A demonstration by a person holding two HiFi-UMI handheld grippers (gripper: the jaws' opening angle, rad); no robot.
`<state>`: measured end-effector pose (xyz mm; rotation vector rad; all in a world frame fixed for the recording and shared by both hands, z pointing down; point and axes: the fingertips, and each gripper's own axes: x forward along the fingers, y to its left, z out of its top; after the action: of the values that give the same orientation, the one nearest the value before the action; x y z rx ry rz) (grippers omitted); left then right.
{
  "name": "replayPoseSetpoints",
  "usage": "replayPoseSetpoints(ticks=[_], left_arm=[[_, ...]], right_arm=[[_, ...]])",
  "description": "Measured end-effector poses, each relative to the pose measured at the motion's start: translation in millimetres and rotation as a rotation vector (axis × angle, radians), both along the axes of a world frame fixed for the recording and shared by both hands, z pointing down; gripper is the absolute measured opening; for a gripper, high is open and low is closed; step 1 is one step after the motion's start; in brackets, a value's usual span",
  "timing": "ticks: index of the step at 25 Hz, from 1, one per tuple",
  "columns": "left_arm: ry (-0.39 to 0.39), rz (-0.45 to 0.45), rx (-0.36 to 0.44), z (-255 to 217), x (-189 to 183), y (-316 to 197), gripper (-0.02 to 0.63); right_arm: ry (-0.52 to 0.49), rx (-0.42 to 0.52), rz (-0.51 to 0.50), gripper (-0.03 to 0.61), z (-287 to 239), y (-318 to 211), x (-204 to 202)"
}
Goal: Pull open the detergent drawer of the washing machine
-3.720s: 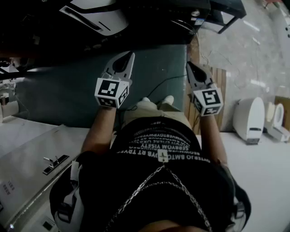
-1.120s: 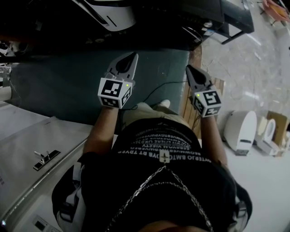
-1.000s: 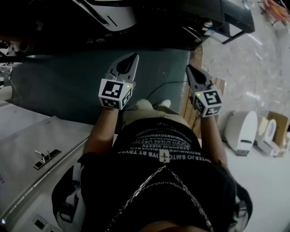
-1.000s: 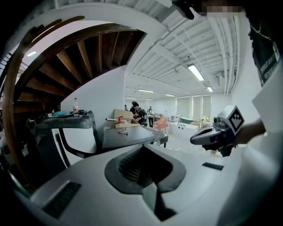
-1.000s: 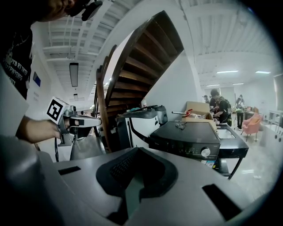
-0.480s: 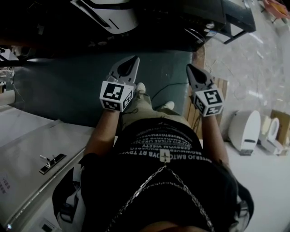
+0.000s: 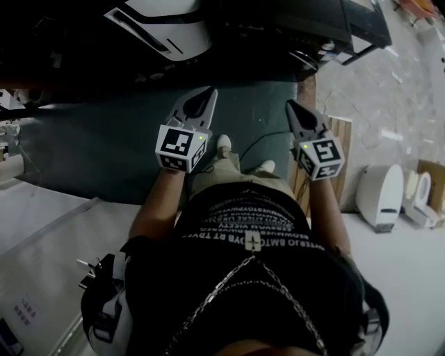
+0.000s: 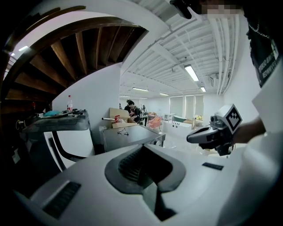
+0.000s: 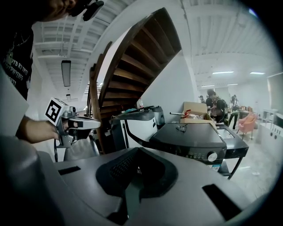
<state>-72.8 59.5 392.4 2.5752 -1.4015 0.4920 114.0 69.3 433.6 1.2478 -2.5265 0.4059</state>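
Observation:
I hold both grippers out in front of me above a teal floor mat (image 7: 97, 149), and neither holds anything. My left gripper (image 7: 206, 94) is shut, its jaws meeting at the tip. My right gripper (image 7: 291, 106) is also shut and points the same way. A dark washing machine (image 9: 190, 137) with a round dial (image 9: 213, 156) stands ahead at the right in the right gripper view. It is well beyond both grippers. Its detergent drawer I cannot make out. In the head view the machine's dark top (image 7: 313, 17) lies at the upper edge.
A white-and-dark appliance (image 7: 163, 21) stands left of the washing machine. A wooden staircase (image 9: 132, 57) rises behind. White toilet-like fixtures (image 7: 381, 195) sit at the right, a wooden slat board (image 7: 341, 142) beside the mat, a white counter (image 7: 42, 257) at the left. People stand far back.
Both grippers have moved forward together as I walk. One shoe has stepped ahead under the left gripper. The white counter at the left has slid down and out of frame.

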Motion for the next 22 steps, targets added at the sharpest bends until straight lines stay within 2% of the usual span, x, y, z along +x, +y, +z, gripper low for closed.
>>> replayPoseSetpoints(ticks=[6, 18, 22], left_arm=[[0.009, 0.031, -0.004, 3.4, -26.9, -30.5, 0.003], [0.044, 0.091, 0.024, 2.0, -54.5, -90.8, 0.003], [0.039, 0.114, 0.008, 7.8, -66.7, -100.5, 0.003]], right_arm=[[0.008, 0.006, 0.036, 0.003, -2.3, -26.9, -24.8], [0.046, 0.029, 0.096, 0.003, -10.8, -72.0, -53.7], [0.059, 0.037, 0.127, 0.003, -16.6, -83.5, -62.6]])
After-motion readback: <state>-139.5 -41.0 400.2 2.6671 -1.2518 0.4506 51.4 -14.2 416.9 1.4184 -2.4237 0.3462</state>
